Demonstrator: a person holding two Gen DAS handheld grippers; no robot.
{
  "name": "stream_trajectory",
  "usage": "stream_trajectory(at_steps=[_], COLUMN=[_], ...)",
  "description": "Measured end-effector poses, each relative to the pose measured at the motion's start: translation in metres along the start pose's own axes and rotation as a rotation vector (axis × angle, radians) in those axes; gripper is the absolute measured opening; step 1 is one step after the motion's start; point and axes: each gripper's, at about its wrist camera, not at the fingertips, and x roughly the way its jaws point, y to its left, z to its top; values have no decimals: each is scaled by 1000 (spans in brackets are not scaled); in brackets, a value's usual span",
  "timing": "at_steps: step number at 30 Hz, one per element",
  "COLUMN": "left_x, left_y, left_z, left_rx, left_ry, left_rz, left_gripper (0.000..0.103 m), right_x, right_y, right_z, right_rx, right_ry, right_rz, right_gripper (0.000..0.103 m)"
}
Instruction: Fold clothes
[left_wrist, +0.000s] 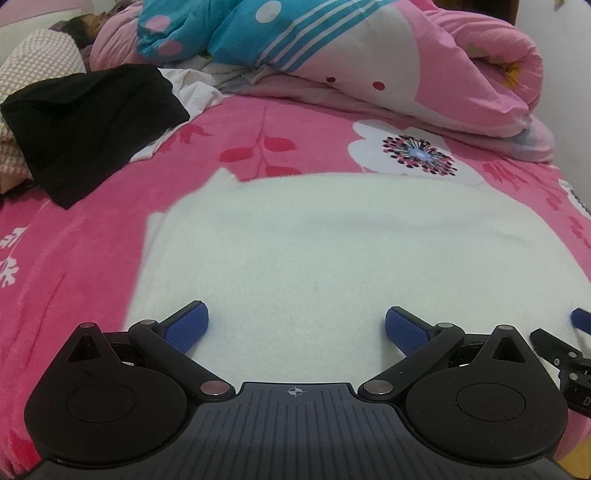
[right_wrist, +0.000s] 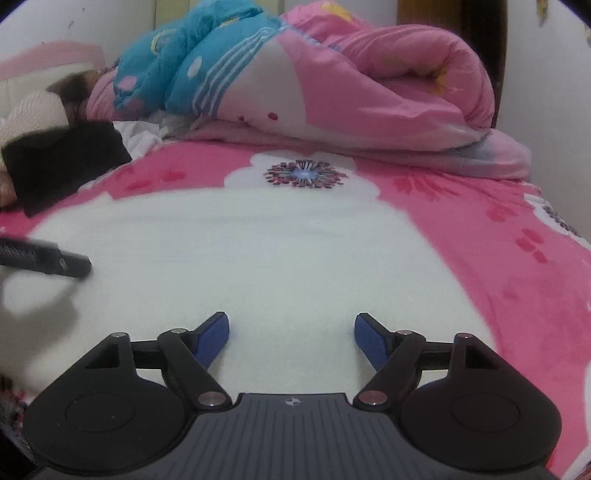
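The left gripper (left_wrist: 296, 326) is hovering with its blue pads spread wide and nothing between them, low over the near part of a white knitted garment (left_wrist: 314, 251). The right gripper (right_wrist: 291, 341) is doing the same just to the right, its pads also parted wide and empty; each gripper is showing at the edge of the other's view, so the two are working close together over the same cloth.

The white garment is lying flat on the bed (left_wrist: 92, 240), directly ahead of both grippers and running under them. From the left gripper a straight left edge and a stepped far-left corner are showing; from the right gripper the cloth is spreading smoothly to a far edge with only a faint crease across it. Whether this is a garment laid out for folding or a fold already pressed flat, I cannot settle: the neat outline fits both. Any further fold would call for both grippers closing on an edge or corner, pinching only the layers meant to travel, since soft knit is likely to sag and drag.

Further out, ahead and to the left, a black garment (left_wrist: 88, 125) is lying in a loose heap over white fabric, well apart from the white one. Straight ahead past the flower print, a rolled pink and blue quilt (left_wrist: 369, 62) is bounding the free space, and a person is lying at the far left, partly hidden by it.
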Motion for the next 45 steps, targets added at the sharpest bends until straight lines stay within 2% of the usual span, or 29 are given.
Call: stream_trajectory(at_steps=[11, 14, 15, 17, 26, 38, 45], left_x=[-1, 0, 0, 0, 0, 1, -3], left_y=[-2, -2, -3, -4, -6, -8, -7], left_z=[1, 0, 0, 0, -2, -2, -9], left_rx=[-12, -11, -10, -8, -7, -5, 11], left_ry=[12, 12, 12, 13, 7, 1, -49], left_rz=[19, 22, 23, 27, 39, 48, 43], left_gripper=[103, 103, 103, 103, 103, 103, 103], right_x=[23, 41, 51, 59, 62, 63, 61], right_y=[6, 13, 17, 25, 22, 21, 20], right_z=[13, 9, 5, -5, -3, -6, -8], right_rx=[4, -32, -60, -122, -100, -79, -75], right_ry=[-17, 13, 42, 36, 70, 56, 41], right_rz=[44, 40, 30, 2, 7, 9, 8], right_gripper=[82, 83, 84, 89, 93, 95, 95])
